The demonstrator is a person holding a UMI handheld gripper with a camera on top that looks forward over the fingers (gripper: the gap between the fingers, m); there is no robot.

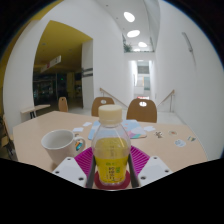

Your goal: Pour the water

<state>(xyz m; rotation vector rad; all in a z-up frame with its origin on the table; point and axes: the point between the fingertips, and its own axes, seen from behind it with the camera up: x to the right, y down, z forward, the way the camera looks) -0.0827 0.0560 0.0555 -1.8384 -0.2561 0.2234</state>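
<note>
A single clear plastic bottle (110, 148) with a white ribbed screw cap (110, 113) is seen upright between the two fingers of the tool (111, 172). The bottle is cylindrical with a rounded shoulder, its contents are tinted yellow, and a yellow printed label is wrapped around its lower body. The magenta pads (140, 160) on the inner faces of the white fingers are pressed against both sides of the bottle, so the tool is clenched on it. The tool is held level, pointing forward across the desk (40, 128), whose top is smooth, pale and wood-toned. One white ceramic mug (60, 143), round and glossy with a handle towards the bottle, is set on the desk just beside the bottle on the left. A few small pale items (155, 128) are scattered on the desk beyond the bottle and cannot be identified. Two wooden chairs (141, 108) with curved backs are placed at the far side of the desk, and a third chair (63, 103) is visible farther off. Three oval lights (133, 33) are set in the white ceiling.
</note>
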